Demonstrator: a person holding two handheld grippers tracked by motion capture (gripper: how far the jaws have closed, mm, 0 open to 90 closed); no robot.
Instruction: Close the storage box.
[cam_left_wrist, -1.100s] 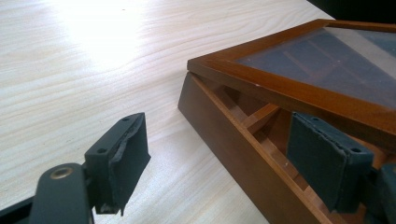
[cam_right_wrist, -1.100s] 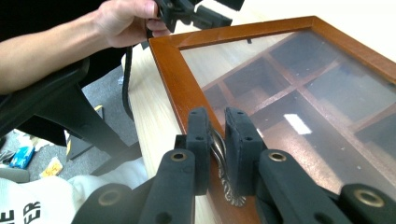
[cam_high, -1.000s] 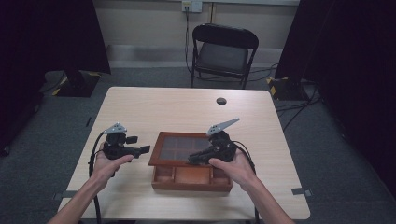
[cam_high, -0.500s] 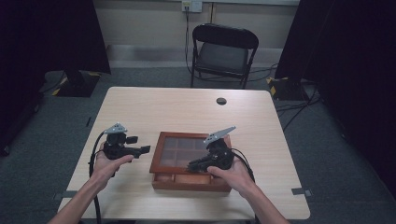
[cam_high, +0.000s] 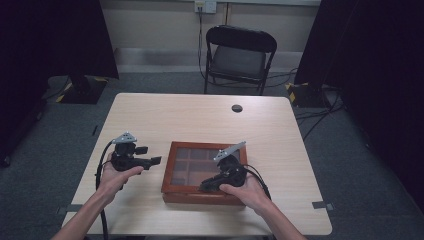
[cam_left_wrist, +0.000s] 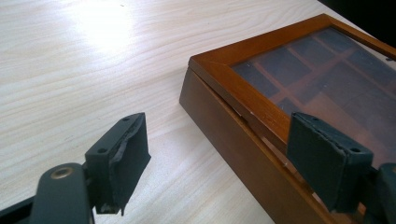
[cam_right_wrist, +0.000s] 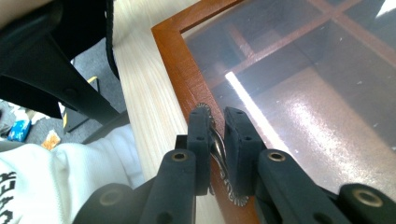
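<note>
While my right gripper (cam_right_wrist: 216, 135) pinches the small ornate metal handle (cam_right_wrist: 218, 150) on the shallow glass-lidded wooden box (cam_high: 202, 172) beneath it, lid unopened, my left gripper (cam_left_wrist: 224, 154), jaws apart, waits beside the box's left edge.

- The white cloth (cam_right_wrist: 56, 182) at the lower left of the right gripper view, beside the near edge of the tabletop, carries dark block printing at its left border. The picture's edge cuts the letters, so only fragments show and no word can be made out.
- The small blue packet (cam_right_wrist: 19, 130) on the grey floor past the tabletop's edge in that same view may bear print, but it is too small and blurred to read.
- Nothing else can be read: no label, brand, number or sign is legible on the brown wooden glass-lidded box (cam_high: 172, 172), on the pale wooden tabletop (cam_high: 200, 120), or on the black folding chair (cam_high: 240, 55) beyond its far edge.
</note>
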